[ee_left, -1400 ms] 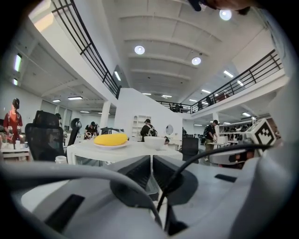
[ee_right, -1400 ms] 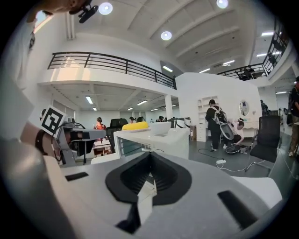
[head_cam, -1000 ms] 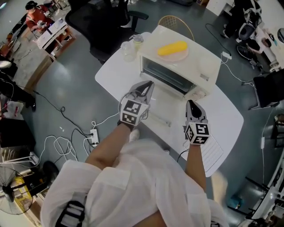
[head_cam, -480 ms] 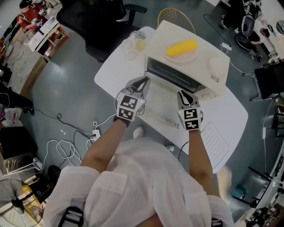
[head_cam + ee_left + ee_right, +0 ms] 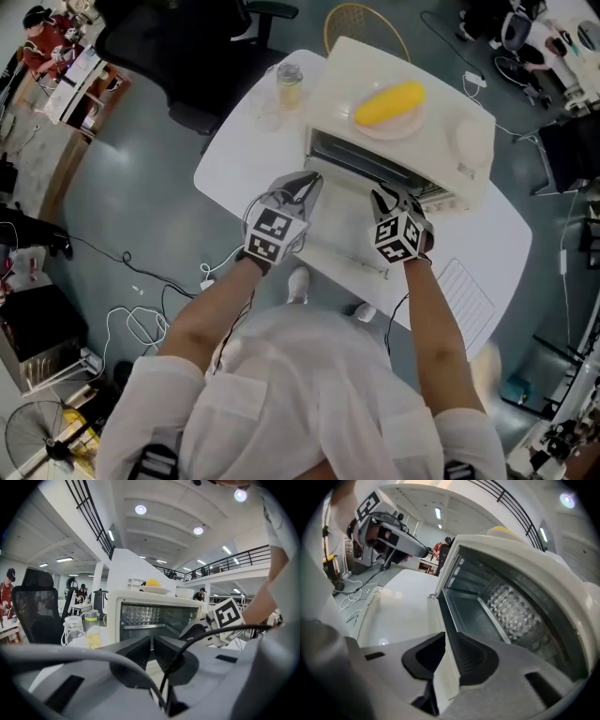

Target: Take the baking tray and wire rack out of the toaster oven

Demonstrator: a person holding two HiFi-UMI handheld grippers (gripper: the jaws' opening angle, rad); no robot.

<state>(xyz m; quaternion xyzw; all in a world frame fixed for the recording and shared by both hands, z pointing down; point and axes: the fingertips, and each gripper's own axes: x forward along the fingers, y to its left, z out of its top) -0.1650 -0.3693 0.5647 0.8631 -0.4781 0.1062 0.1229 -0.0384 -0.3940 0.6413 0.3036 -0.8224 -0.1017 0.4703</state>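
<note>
The white toaster oven (image 5: 394,122) stands on the table with its door (image 5: 352,246) folded down. In the right gripper view a dark baking tray (image 5: 471,616) lies inside the oven. My right gripper (image 5: 386,199) is at the right side of the oven mouth. Its jaws have just been opening and stand open, and the door's white edge (image 5: 443,667) runs between them without being pinched. My left gripper (image 5: 306,185) hovers over the left part of the door, shut and empty, pointing into the oven (image 5: 159,616). I cannot make out a wire rack inside.
A pink plate with a yellow item (image 5: 387,105) sits on the oven's top. A jar of yellowish liquid (image 5: 289,84) stands at the table's far left. A white wire grid (image 5: 461,298) lies on the table at the right. A black office chair (image 5: 178,56) stands behind.
Both grippers have moved in toward the oven. The right one has rolled, gone from near the table's front edge to the oven mouth, and opened its jaws. The left stayed shut.
</note>
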